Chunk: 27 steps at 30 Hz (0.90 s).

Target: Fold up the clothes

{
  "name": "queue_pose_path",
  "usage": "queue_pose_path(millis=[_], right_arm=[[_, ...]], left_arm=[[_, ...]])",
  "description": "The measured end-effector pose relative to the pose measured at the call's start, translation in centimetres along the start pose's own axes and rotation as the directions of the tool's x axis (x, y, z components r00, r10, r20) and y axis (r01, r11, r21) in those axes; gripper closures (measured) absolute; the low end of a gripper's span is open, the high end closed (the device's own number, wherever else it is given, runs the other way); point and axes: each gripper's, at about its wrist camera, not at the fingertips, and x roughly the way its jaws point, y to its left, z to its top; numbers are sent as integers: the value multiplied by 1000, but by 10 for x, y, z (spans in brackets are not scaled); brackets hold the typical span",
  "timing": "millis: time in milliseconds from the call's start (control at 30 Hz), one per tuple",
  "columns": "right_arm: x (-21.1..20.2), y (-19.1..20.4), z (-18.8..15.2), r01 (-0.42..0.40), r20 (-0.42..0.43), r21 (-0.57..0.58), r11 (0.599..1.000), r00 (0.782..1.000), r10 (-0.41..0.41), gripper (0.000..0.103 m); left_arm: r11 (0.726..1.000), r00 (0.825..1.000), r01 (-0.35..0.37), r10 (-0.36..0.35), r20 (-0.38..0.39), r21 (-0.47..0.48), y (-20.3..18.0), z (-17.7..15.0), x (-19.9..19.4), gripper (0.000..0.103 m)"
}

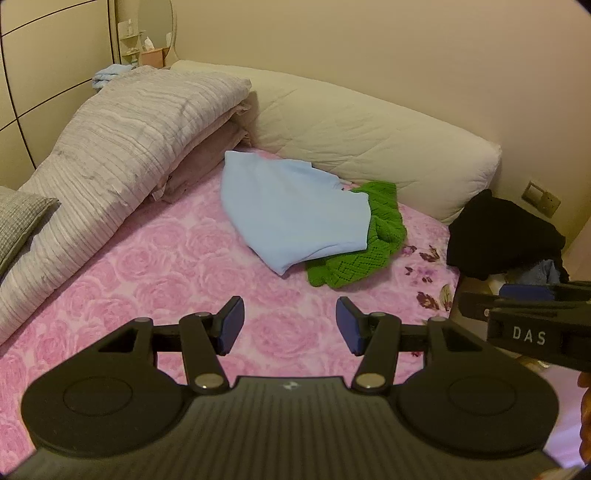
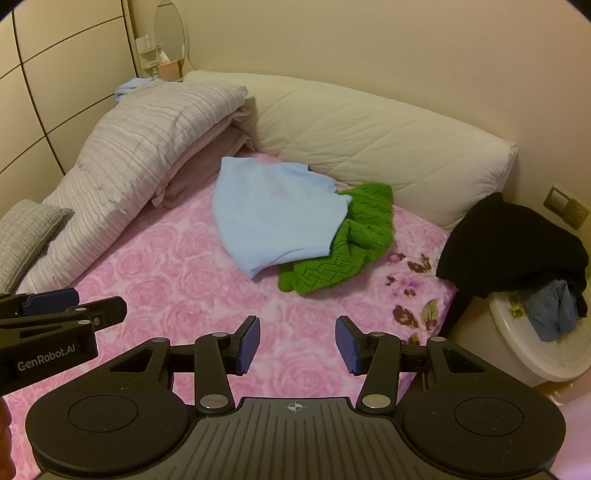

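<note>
Between my left gripper (image 1: 290,325) fingers I see only pink rose-patterned bedspread (image 1: 166,266); they stand wide apart and hold nothing. My right gripper (image 2: 297,345) is likewise spread wide and empty, hovering over the same bed near its right edge. Each gripper shows in the other's view from the side, well clear of the clothes.

Further out, near the middle of the bed, lies a pale blue folded garment (image 2: 273,218), resting partly on a crumpled green knitted garment (image 2: 343,251) whose hidden part I cannot judge. Bare bedspread separates both from my fingers.

Along the left side runs a long grey ribbed folded quilt (image 1: 122,147), with a grey checked cushion (image 1: 18,221) cut off by the frame. A cream quilted bolster (image 2: 369,147) lines the beige wall behind.

Off the bed's right edge, a black garment (image 2: 517,251) is heaped over blue denim cloth (image 2: 554,310) in a white round basket (image 2: 517,347), partly cut off. An oval mirror (image 2: 170,29) and small cluttered shelves in the far corner are too small to read.
</note>
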Motion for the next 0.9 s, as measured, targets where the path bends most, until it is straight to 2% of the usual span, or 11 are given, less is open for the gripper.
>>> queue_pose_path(millis=[267,333,900], right_arm=[[-2,5,-1,-2,6,-5,1000,1000,2,54],[-3,5,-2,-3,6,-8,1000,1000,3,54],[-6,30,-6,-14,5,-53,998,1000,15,54]], left_arm=[[999,1000,18,-18,4,-31,11,-5,-2,52],[999,1000,-7,7,3,-32,0,-8,-5,52],[998,999,-32,32,-13,-61,23,-25,-14,52]])
